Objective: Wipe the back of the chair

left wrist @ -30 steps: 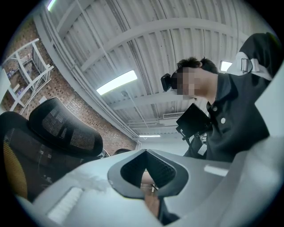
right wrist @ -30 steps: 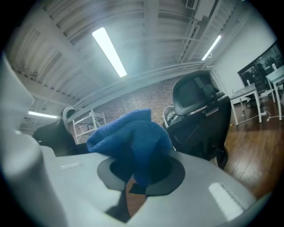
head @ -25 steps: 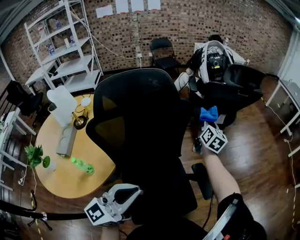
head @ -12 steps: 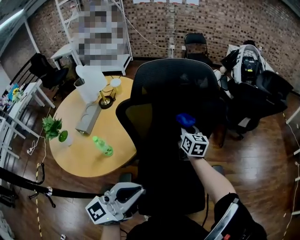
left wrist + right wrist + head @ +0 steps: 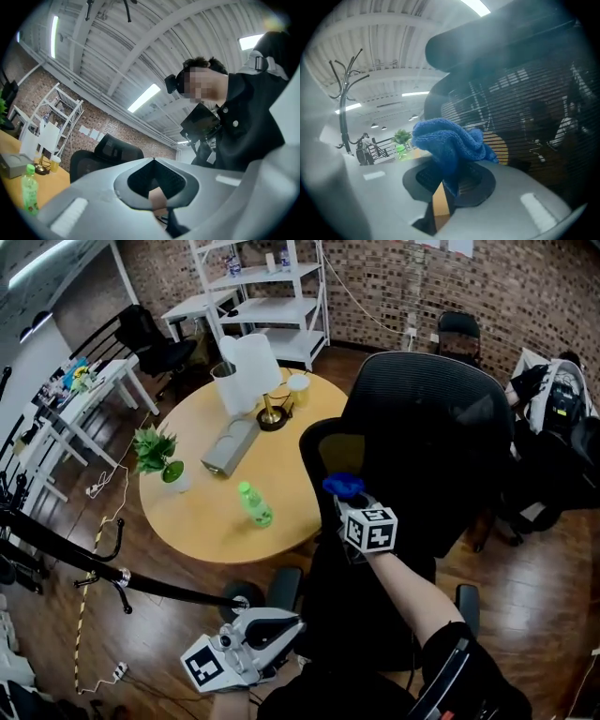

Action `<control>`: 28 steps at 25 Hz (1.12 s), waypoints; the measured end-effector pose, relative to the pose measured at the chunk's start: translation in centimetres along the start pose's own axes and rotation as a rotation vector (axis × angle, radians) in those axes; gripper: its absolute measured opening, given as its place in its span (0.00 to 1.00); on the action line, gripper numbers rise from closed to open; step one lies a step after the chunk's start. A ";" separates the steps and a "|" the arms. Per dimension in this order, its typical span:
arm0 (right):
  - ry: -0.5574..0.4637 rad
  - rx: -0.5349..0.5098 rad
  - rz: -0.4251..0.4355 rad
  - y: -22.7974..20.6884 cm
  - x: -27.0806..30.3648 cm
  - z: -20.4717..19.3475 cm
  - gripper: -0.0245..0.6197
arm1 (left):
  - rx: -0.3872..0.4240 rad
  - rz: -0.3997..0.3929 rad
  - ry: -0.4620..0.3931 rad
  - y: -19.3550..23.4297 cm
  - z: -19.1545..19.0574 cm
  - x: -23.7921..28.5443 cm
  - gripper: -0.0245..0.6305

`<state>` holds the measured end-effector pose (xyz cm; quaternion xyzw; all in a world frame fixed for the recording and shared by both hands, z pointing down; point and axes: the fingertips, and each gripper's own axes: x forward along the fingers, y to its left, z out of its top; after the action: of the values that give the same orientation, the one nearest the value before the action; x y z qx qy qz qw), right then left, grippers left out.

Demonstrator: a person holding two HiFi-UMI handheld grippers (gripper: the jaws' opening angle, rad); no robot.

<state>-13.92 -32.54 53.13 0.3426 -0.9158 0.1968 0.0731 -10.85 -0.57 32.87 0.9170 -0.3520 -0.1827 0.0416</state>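
Observation:
A black mesh office chair point(image 5: 422, 427) stands before me, its back facing me. My right gripper point(image 5: 349, 501) is shut on a blue cloth point(image 5: 342, 487), which sits against the left side of the chair's back. In the right gripper view the blue cloth point(image 5: 450, 140) bunches up between the jaws, right by the mesh back point(image 5: 534, 108). My left gripper point(image 5: 281, 629) hangs low near the chair's seat, jaws closed together with nothing in them. In the left gripper view the chair point(image 5: 105, 154) shows far off and the gripper points upward.
A round wooden table point(image 5: 225, 512) stands left of the chair with a green bottle point(image 5: 254, 505), a potted plant point(image 5: 157, 456), a white lamp point(image 5: 248, 367) and a grey box point(image 5: 230, 446). White shelves point(image 5: 262, 296) line the brick wall. A black coat stand point(image 5: 94, 563) lies at lower left.
The view has swung left, so chair and table shifted right in the picture. My right gripper moved the blue cloth from the chair's right side across to its left side.

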 end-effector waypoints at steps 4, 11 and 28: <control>0.082 0.000 0.090 3.7 3.1 -2.4 0.12 | 0.013 0.070 0.002 0.1 0.0 -2.0 0.04; 0.137 0.031 0.382 9.0 3.5 -4.7 0.12 | 0.025 0.115 0.013 0.6 -0.2 -3.0 0.04; 0.013 0.120 -0.209 -16.4 -11.5 -4.9 0.12 | -0.071 -0.200 0.070 -0.2 -3.6 6.4 0.04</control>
<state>5.57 -34.94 59.57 0.4386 -0.8612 0.2447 0.0784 -5.01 -4.86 34.20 0.9513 -0.2505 -0.1663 0.0679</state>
